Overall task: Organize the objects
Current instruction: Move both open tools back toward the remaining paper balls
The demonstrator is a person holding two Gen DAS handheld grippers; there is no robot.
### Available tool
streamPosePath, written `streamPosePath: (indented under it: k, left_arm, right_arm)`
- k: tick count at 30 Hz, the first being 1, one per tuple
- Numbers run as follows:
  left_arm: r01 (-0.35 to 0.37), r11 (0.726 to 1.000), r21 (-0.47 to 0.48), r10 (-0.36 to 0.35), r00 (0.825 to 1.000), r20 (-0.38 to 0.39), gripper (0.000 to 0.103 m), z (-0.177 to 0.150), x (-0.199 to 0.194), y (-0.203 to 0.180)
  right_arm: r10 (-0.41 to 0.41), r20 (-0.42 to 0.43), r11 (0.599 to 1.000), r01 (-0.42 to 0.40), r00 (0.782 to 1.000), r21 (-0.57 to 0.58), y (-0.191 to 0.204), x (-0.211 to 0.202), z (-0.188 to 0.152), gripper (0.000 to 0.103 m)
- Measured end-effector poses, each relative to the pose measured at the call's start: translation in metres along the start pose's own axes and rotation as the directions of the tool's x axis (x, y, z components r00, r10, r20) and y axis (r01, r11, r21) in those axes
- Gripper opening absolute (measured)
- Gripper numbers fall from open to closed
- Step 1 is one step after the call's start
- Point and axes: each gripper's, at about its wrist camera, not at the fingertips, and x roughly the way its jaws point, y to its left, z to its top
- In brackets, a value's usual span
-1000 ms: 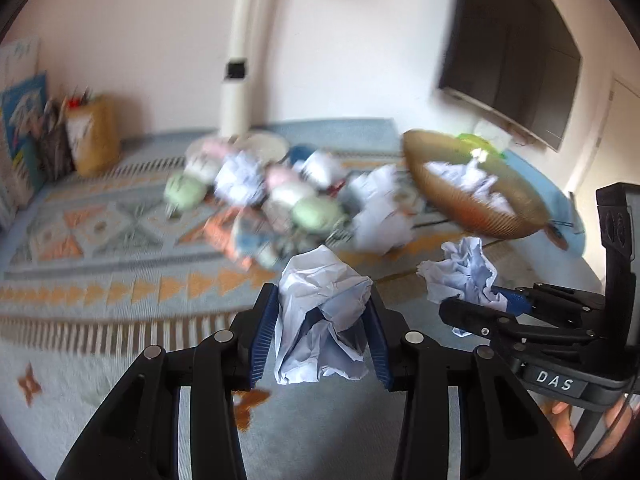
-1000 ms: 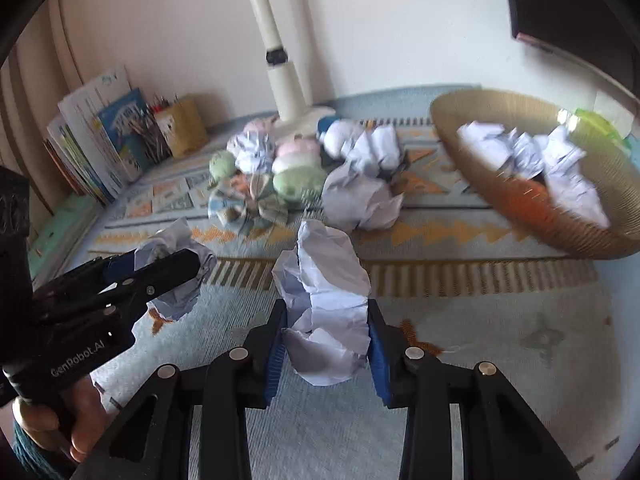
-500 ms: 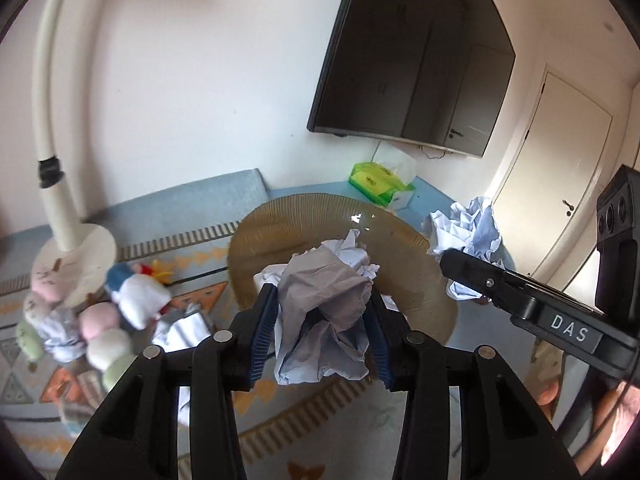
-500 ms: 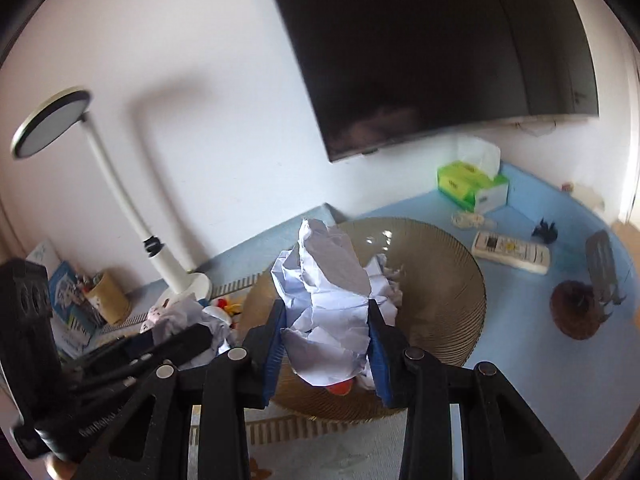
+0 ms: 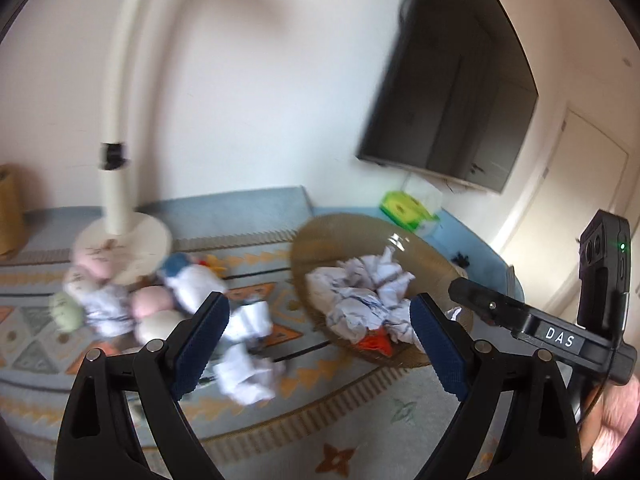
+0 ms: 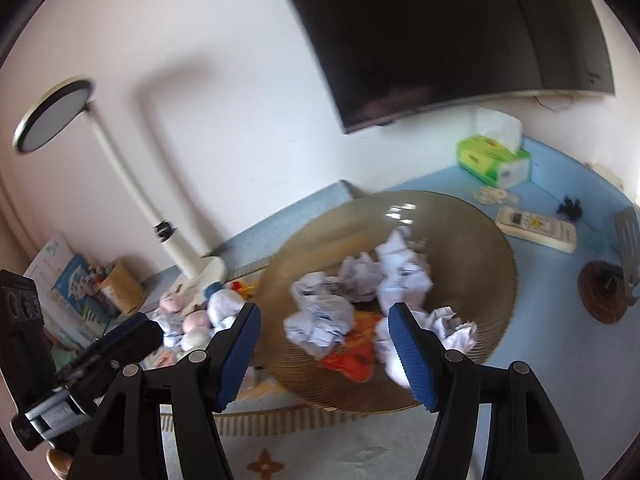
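A round woven basket (image 5: 340,236) (image 6: 472,240) holds several crumpled paper balls (image 5: 360,300) (image 6: 320,316) over an orange item (image 6: 352,356). My left gripper (image 5: 320,344) is open and empty, in front of the basket's left side. My right gripper (image 6: 324,352) is open and empty, just in front of the basket. More crumpled paper (image 5: 244,376) and soft toys (image 5: 152,304) lie on the patterned rug (image 5: 280,396) to the left.
A white lamp (image 6: 120,168) stands at the back left by books (image 6: 68,280) and a pen holder (image 6: 120,284). A TV (image 6: 440,32) hangs on the wall. A tissue box (image 6: 496,156), a remote (image 6: 536,228) and a round stand (image 6: 604,296) lie on the blue mat.
Both grippers were shut on crumpled paper balls and carried them from the rug to the basket. Both have now opened and the balls lie in the basket.
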Motion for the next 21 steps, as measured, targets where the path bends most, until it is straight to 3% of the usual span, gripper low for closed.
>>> streamPosePath:
  k: [4,9,12,15,19,21]
  left_arm:
    - [-0.11,0.992,-0.067,0.115,0.99,0.079,0.096,-0.007,-0.06,0.036]
    - [-0.28,0.945,-0.168,0.301,0.947,0.114,0.102,-0.036,-0.101,0.086]
    - [-0.324,0.92,-0.222,0.348,0.934,0.08,0.102,-0.065,-0.095,0.116]
    - [-0.38,0.901,-0.21,0.392,0.92,0.015,0.102,-0.085,-0.074,0.133]
    - [-0.418,0.888,-0.193,0.424,0.906,-0.008,0.102,-0.104,-0.062,0.142]
    - [-0.413,0.888,-0.203,0.42,0.908,-0.01,0.102,-0.104,-0.064,0.144]
  right_arm:
    - [0.078,0.028,0.99,-0.074,0.997,-0.123,0.057,-0.011,-0.007,0.065]
    - [0.135,0.02,0.964,-0.127,0.991,-0.236,0.114,-0.008,-0.037,0.065]
    - [0.129,-0.041,0.945,-0.135,0.991,-0.299,0.136,0.017,-0.067,0.065]
    - [0.131,-0.122,0.931,-0.164,0.984,-0.327,0.147,0.048,-0.098,0.065]
    - [0.021,-0.153,0.912,-0.082,0.988,-0.402,0.151,0.081,-0.13,0.065]
    - [0.002,-0.157,0.916,-0.065,0.988,-0.397,0.147,0.085,-0.132,0.065]
